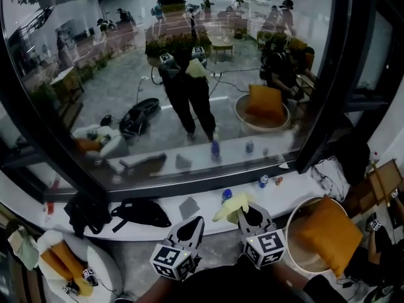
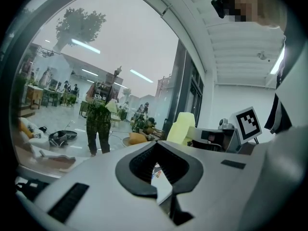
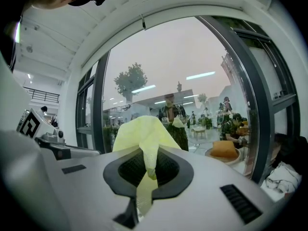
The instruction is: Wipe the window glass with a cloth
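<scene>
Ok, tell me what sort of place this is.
Probably an indoor lounge or shared workspace: tall window glass in a dark frame, a white sill holding bottles and a bag, a round chair with an orange cushion, and people reflected in the glass.

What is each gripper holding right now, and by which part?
The right gripper pinches the yellow cloth by a bunched fold, the rest fanning out beyond the jaws. The left gripper holds nothing; its jaws are together.
</scene>
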A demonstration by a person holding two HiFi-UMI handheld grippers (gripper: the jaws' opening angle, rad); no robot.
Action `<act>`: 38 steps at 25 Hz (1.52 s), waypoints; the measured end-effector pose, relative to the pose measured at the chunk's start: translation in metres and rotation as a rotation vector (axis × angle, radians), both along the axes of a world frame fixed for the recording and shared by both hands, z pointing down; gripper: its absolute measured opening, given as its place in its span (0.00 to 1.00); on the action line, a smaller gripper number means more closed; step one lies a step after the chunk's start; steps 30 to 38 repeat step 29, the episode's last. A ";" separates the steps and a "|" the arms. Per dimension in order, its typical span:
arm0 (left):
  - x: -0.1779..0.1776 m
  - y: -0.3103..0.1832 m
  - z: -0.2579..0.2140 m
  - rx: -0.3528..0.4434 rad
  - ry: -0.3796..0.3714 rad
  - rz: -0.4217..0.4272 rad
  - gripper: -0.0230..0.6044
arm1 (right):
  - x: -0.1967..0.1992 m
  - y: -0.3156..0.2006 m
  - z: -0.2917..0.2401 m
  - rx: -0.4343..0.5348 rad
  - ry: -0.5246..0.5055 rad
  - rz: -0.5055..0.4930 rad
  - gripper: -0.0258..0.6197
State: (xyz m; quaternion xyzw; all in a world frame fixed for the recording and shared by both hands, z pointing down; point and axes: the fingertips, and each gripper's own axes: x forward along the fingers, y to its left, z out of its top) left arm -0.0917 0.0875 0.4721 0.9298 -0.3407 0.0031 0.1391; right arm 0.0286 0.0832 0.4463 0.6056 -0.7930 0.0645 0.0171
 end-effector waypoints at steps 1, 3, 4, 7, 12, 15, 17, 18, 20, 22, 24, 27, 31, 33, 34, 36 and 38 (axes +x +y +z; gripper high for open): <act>0.000 0.000 0.001 0.005 0.000 0.003 0.03 | -0.002 0.001 0.001 -0.005 -0.005 -0.006 0.10; 0.000 0.001 0.003 0.011 -0.002 0.006 0.03 | -0.004 0.002 0.004 -0.013 -0.007 -0.014 0.10; -0.001 0.002 0.004 0.012 -0.004 0.006 0.03 | -0.004 0.002 0.006 -0.014 -0.006 -0.016 0.10; -0.003 0.002 0.000 0.004 0.006 -0.001 0.03 | -0.006 0.003 0.009 -0.017 -0.008 -0.022 0.10; -0.003 0.003 0.000 -0.009 0.007 -0.009 0.03 | -0.008 0.002 0.011 -0.022 -0.011 -0.028 0.10; -0.004 0.004 -0.001 -0.007 0.008 -0.011 0.03 | -0.009 0.003 0.012 -0.024 -0.011 -0.032 0.10; -0.005 0.005 0.001 -0.005 0.005 -0.009 0.03 | -0.011 0.004 0.013 -0.025 -0.012 -0.033 0.10; -0.007 0.006 0.003 -0.003 -0.001 -0.007 0.03 | -0.012 0.004 0.013 -0.025 -0.012 -0.035 0.10; -0.009 0.008 0.007 0.001 -0.010 -0.002 0.03 | -0.015 0.005 0.014 -0.025 -0.011 -0.037 0.10; -0.011 0.009 0.007 0.000 -0.009 -0.001 0.03 | -0.016 0.006 0.014 -0.025 -0.009 -0.039 0.10; -0.010 0.009 0.005 -0.004 -0.001 -0.001 0.03 | -0.016 0.006 0.016 -0.023 -0.007 -0.041 0.10; -0.010 0.010 0.010 0.004 -0.015 0.011 0.03 | -0.016 0.006 0.016 -0.024 -0.008 -0.040 0.10; -0.011 0.011 0.010 0.004 -0.016 0.015 0.03 | -0.017 0.006 0.015 -0.025 -0.009 -0.038 0.10; -0.011 0.011 0.010 0.004 -0.016 0.015 0.03 | -0.017 0.006 0.015 -0.025 -0.009 -0.038 0.10; -0.011 0.011 0.010 0.004 -0.016 0.015 0.03 | -0.017 0.006 0.015 -0.025 -0.009 -0.038 0.10; -0.011 0.011 0.010 0.004 -0.016 0.015 0.03 | -0.017 0.006 0.015 -0.025 -0.009 -0.038 0.10; -0.011 0.011 0.010 0.004 -0.016 0.015 0.03 | -0.017 0.006 0.015 -0.025 -0.009 -0.038 0.10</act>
